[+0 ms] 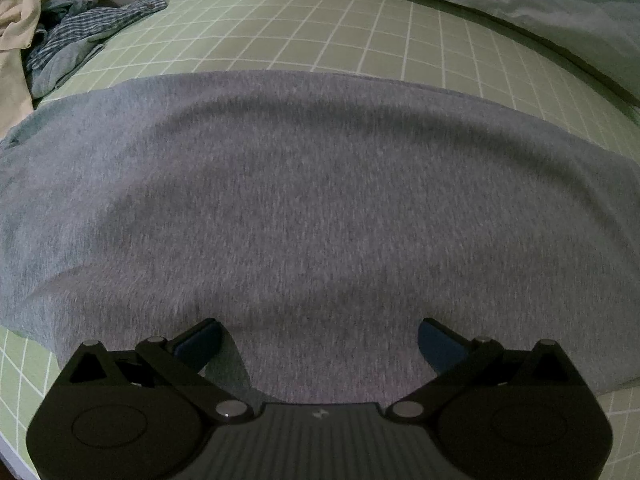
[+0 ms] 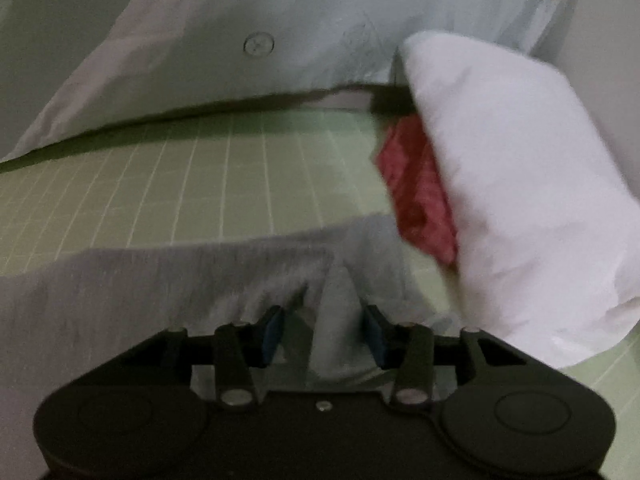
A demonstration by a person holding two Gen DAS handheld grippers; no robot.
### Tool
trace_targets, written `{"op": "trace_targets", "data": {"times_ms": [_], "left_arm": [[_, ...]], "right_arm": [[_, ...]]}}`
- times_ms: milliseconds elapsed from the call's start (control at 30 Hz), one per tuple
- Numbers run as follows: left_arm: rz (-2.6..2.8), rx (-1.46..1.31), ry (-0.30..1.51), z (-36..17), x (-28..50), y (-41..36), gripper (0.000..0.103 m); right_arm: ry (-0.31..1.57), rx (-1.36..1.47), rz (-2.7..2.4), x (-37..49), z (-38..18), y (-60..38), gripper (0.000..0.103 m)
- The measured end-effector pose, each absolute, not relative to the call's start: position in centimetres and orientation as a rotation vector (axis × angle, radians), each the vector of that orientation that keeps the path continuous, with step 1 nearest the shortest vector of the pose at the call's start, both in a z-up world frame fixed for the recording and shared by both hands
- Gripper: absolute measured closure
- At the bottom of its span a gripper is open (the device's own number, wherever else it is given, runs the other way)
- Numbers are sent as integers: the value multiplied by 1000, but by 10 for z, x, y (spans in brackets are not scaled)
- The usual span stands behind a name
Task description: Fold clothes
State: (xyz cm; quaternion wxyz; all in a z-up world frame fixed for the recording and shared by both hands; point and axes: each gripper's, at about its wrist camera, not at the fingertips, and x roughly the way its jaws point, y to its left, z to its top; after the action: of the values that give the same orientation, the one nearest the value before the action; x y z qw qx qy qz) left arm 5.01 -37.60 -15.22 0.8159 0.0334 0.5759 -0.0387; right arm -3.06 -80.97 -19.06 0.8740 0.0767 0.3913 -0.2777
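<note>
The left tool [image 1: 320, 340] stands spread over the flat grey T-shirt [image 1: 312, 200]. The right tool [image 2: 324, 332] brackets a raised fold, pads apparently not pressing it. Pinch fully before lifting, so the fold carries evenly across the green grid mat [image 1: 320, 28].

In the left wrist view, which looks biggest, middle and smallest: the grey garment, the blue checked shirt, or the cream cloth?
1. grey garment, by far the largest.
2. blue checked shirt.
3. cream cloth.
The last two lie far off at the picture's distorted edge and are partly cut off, so their order is unsure.
</note>
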Motion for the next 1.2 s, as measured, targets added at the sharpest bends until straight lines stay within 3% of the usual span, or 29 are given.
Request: {"op": "trace_targets", "data": {"times_ms": [267,400,767,833,900,933,1000,1200], "left_arm": [[-84,70,1225,-152,50,-376,0],[-84,69,1220,-153,49,-377,0],[-87,72,1224,-153,50,-377,0],[-87,72,1225,-153,50,-377,0],[-88,72,1221,-153,49,-377,0],[-88,72,1219,-153,49,-377,0],[-89,72,1219,-154,49,-377,0],[-101,72,1217,-154,49,-375,0]], "right_arm": [[821,100,-706,-1,-182,-849,67],[724,75,-724,-15,-157,-835,54],[772,84,-476,-51,-177,-760,47],[798,163,-502,-46,-185,-775,41],[807,256,-536,-43,-190,-794,18],[816,268,-550,-41,-191,-801,15],[844,251,-569,-35,-190,-807,10],[884,202,-534,-41,-173,-780,7]]}}
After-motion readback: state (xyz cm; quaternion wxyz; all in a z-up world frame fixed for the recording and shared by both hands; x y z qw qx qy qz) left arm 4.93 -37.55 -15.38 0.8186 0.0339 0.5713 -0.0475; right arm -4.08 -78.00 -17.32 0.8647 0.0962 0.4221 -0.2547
